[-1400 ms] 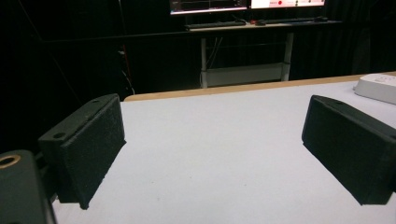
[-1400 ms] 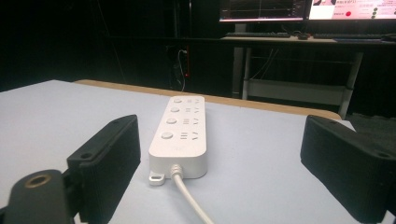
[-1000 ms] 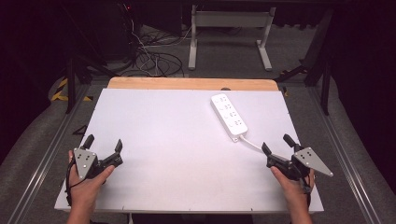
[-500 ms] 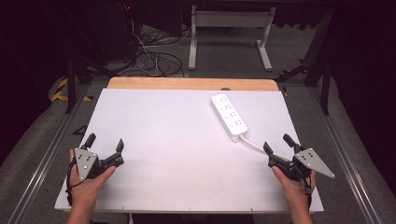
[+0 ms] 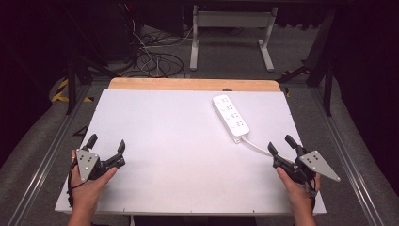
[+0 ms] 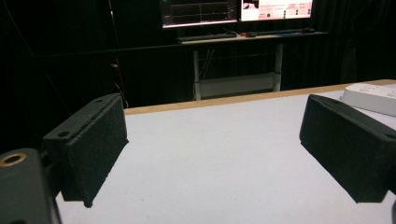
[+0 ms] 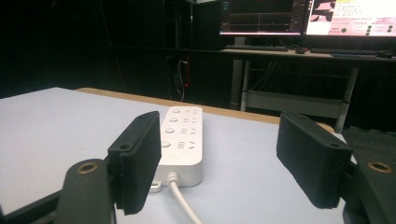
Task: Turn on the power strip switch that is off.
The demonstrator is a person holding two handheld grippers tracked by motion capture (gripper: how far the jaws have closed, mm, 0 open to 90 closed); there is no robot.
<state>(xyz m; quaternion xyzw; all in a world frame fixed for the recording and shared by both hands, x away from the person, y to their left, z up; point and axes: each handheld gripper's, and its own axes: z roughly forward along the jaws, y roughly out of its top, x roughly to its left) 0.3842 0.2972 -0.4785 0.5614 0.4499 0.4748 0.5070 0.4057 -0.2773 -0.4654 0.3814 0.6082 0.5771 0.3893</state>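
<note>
Left gripper (image 5: 107,145) rests at the near left corner of the table (image 5: 164,141), jaws spread wide, nothing between them; in the left gripper view bare white board lies between its pads (image 6: 93,144). We have no work for it yet and judge it best parked where it is.

Middle of the board is bare. Plenty of room to sweep either hand across without meeting anything.

Power strip (image 5: 230,117) lies right of centre toward the far edge, angled, sockets up, its white cable (image 5: 256,145) running off the near end toward the right hand. The wooden strip (image 5: 188,84) marks the far edge just behind it.

Right gripper (image 5: 282,144) sits at the near right, close to the cable's end and apart from the strip. Its jaws have just been closing, yet they remain parted with nothing gripped; the right gripper view puts the strip (image 7: 182,135) ahead, left of the gap.

To take the strip well, we would shift left to centre it, approach across its narrow width, and keep the cable out of the pads. The right table edge lies close beside this hand, so we work inward.
</note>
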